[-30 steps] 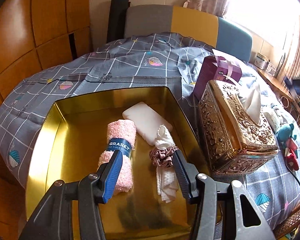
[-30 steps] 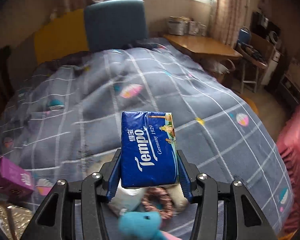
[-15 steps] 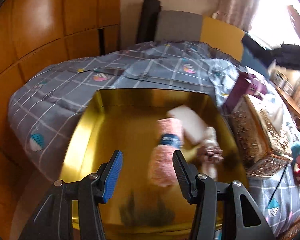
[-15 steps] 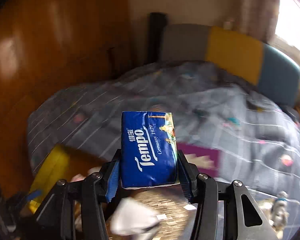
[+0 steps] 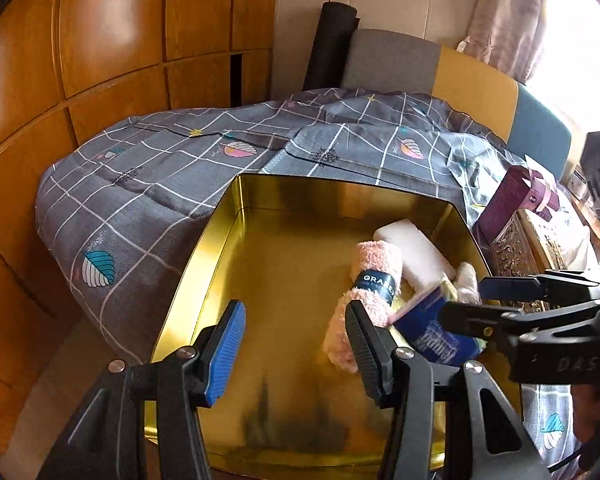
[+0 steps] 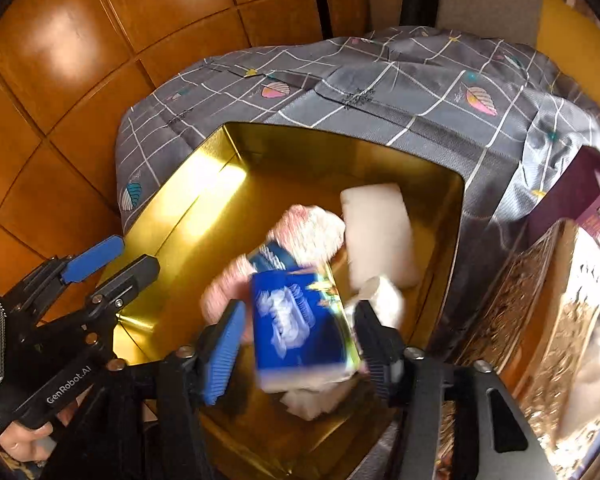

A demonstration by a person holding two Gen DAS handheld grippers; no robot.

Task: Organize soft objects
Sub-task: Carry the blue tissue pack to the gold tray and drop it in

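Observation:
A gold tin box (image 5: 236, 240) (image 6: 204, 184) sits on the bed. Inside lie a rolled pink towel (image 5: 374, 280) (image 6: 312, 232), a white pack (image 5: 416, 252) (image 6: 376, 232) and a white cloth (image 5: 468, 280). A blue Tempo tissue pack (image 6: 300, 332) (image 5: 436, 332), blurred, sits between the open fingers of my right gripper (image 6: 300, 344), over the box beside the towel; the fingers stand apart from it. My left gripper (image 5: 296, 344) is open and empty above the box's near left part; it also shows in the right wrist view (image 6: 112, 260).
An ornate gold tissue box (image 5: 528, 248) (image 6: 540, 320) and a purple carton (image 5: 520, 200) (image 6: 572, 196) stand right of the tin. A grey checked quilt (image 5: 180, 184) covers the bed. Wooden wall panels (image 5: 100, 40) stand at the left.
My right gripper swung from over the bed to above the tin and opened around the tissue pack it held shut. My left gripper shifted left, staying open.

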